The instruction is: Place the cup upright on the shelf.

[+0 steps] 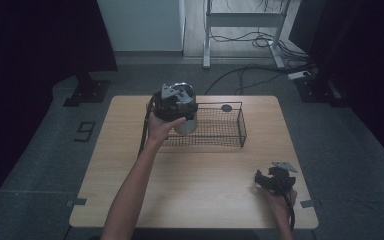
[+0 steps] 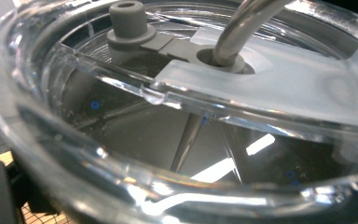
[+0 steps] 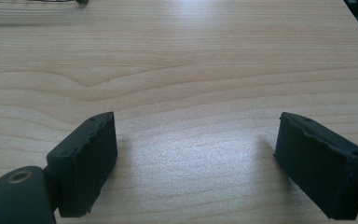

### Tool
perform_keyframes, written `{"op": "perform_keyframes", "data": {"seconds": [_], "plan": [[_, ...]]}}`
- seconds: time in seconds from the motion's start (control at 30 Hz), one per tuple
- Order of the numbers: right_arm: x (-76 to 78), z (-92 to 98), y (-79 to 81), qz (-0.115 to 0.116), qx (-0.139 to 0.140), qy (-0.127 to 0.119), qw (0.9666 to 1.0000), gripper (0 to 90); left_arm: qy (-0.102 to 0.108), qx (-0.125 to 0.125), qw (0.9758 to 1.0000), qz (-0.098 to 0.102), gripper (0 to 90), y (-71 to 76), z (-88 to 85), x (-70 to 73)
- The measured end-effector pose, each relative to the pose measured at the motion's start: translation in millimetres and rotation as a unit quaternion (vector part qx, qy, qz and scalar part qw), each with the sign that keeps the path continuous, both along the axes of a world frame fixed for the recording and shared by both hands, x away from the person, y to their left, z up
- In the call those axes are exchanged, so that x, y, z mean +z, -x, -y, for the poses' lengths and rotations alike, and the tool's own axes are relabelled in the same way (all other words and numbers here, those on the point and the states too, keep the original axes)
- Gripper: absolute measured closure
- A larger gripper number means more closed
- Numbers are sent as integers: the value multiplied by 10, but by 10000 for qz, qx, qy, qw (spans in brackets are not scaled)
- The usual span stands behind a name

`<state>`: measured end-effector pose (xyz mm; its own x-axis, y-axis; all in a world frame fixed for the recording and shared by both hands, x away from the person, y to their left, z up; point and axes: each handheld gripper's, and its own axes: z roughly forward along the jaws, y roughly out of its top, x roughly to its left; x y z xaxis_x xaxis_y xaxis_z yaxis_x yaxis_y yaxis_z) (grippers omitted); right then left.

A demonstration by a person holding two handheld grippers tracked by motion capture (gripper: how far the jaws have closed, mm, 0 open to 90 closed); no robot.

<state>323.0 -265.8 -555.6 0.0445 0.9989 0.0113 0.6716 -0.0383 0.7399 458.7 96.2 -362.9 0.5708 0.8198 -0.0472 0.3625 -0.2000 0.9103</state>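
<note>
Clear lid (image 2: 242, 93) detail in left gripper view; high view shows left gripper (image 1: 176, 107) grasping tumbler (image 1: 186, 122); right gripper (image 1: 272, 181) jaws released.

My table (image 3: 191, 70) is pale wood, smooth and matt with a clear grain, and the pads (image 3: 86, 158) on my right tongs (image 3: 196, 163) look like matt black rubber, slightly pitted. The cup (image 1: 185, 117) in my left tongs (image 1: 172, 107) has a glossy clear plastic lid (image 2: 121, 93) with a frosted flap, a matt grey stopper (image 2: 128, 23) and a shiny metal straw (image 2: 242, 28). The basket (image 1: 230, 127) is thin dark wire mesh.
</note>
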Motion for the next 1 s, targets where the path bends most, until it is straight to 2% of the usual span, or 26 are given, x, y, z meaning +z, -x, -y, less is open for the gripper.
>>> {"op": "perform_keyframes", "data": {"seconds": [0.37, 0.67, 1.0], "plan": [[2, 0, 1, -10, 1, 4, 10000, 127, -66, -8, 10000, -4, 41, -133, 101, -13], [2, 0, 2, -10, 0, -2, 10000, 127, -173, -14, 9998, -89, 41, -238, 168, -157], [0, 0, 2, -3, -2, -7, 10000, 127, -323, 114, 9991, -235, 41, -360, 225, -338]]}}
